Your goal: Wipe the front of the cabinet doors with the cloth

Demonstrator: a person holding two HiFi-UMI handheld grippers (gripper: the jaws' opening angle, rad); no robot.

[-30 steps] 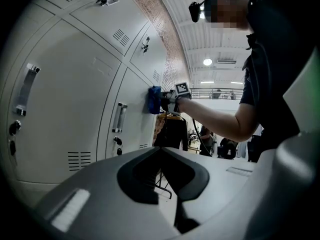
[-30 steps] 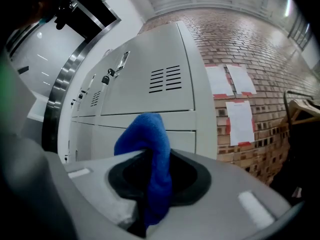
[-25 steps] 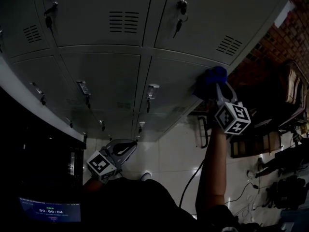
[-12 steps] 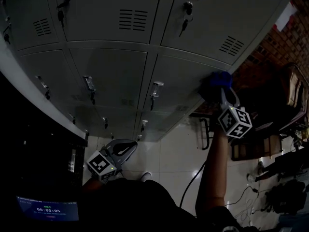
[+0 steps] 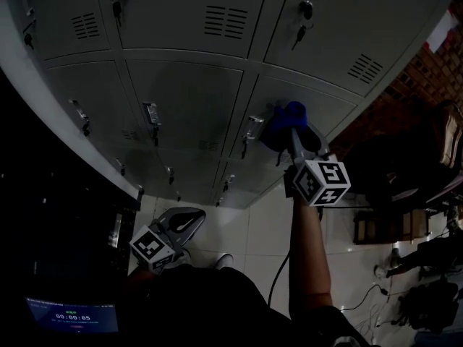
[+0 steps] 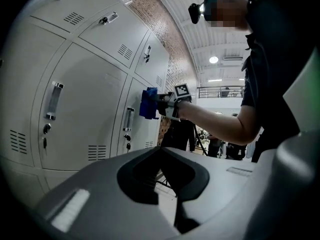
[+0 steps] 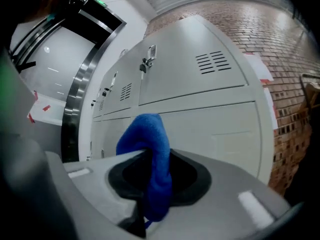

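Observation:
A bank of grey metal cabinet doors fills the upper head view, each with a handle and vent slots. My right gripper is shut on a blue cloth, pressed against a middle-row door beside its handle. In the right gripper view the cloth bulges out from between the jaws in front of the pale door. My left gripper hangs low, away from the cabinet, its jaws shut on nothing. From the left gripper view the cloth shows against the doors.
A dark pillar or wall stands left of the cabinet. White tiled floor lies below. Chairs and dark equipment crowd the right side near a brick wall. A small screen glows at the lower left.
My right gripper has swept the cloth leftward across the middle-row door, from its right edge to near the handle. The head view has shifted right. The left gripper has stayed put.

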